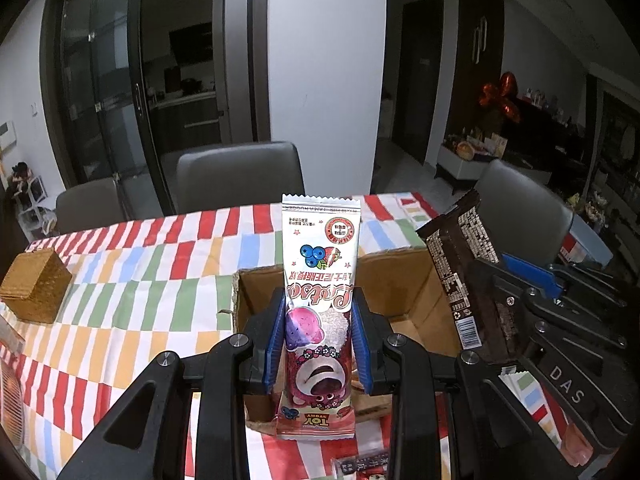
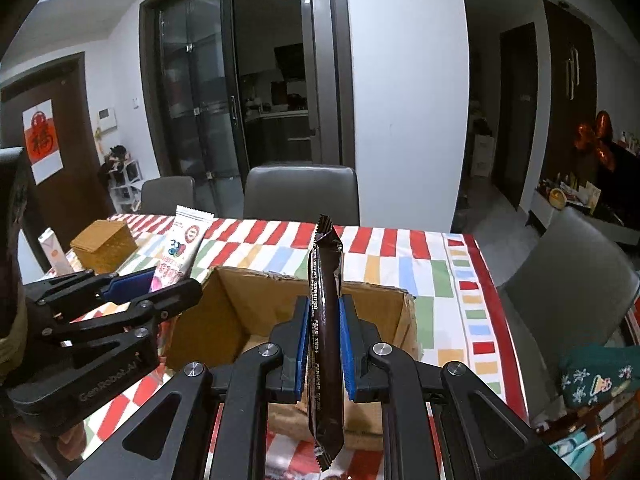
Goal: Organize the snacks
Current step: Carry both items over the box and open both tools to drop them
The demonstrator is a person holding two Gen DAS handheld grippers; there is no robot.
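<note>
Above the cardboard box (image 1: 404, 280), left tool (image 1: 319, 340) grips pink snack (image 1: 320, 280), right tool (image 2: 324, 344) brown bar (image 2: 326, 320).

pink snack packet (image 1: 318, 300) – "TOY STORY" | right gripper (image 1: 486, 276) – "DAS" | left gripper (image 2: 132, 286) – "GenRobot.AI"

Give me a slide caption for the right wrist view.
Right gripper holds a dark snack packet upright above the open cardboard box.
</note>
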